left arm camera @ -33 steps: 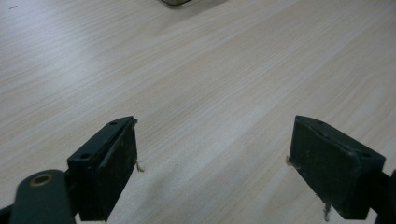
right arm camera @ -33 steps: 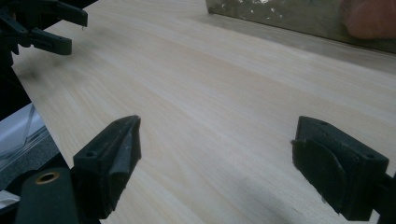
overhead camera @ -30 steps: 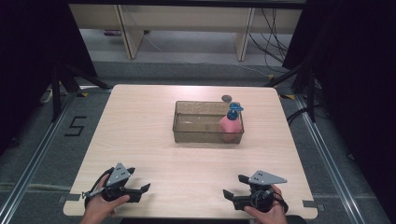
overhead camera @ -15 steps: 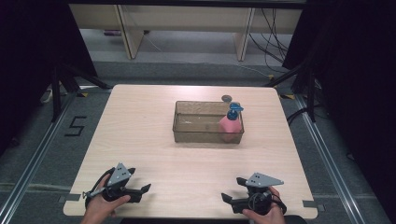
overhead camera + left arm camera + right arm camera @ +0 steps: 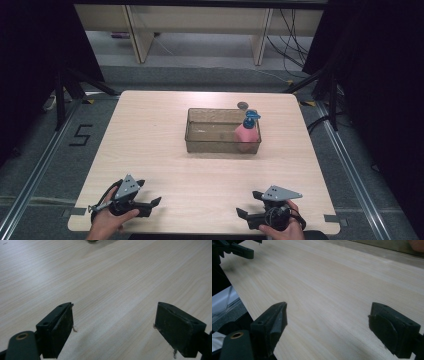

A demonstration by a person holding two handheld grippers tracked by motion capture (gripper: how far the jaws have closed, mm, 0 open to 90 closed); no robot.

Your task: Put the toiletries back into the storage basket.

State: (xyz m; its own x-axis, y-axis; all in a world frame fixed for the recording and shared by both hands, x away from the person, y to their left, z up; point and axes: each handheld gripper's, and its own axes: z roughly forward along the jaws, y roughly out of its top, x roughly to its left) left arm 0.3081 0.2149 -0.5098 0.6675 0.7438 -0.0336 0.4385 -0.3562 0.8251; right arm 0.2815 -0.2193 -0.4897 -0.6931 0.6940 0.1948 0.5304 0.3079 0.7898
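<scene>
Now both grippers spread wide: left gripper (image 5: 150, 204), right gripper (image 5: 243, 214). Go slow to pink bottle (image 5: 246, 136) in clear box (image 5: 200, 135), grab middle.

overhead forward-down, gripper views low (shared table (image 5: 165, 165))

Light wood-grain bench (image 5: 165, 150): clear plastic bin (image 5: 222, 132) stands at centre-back, small grey disc (image 5: 243, 105) just behind it; both sets of tongs rest nr front edge.
</scene>
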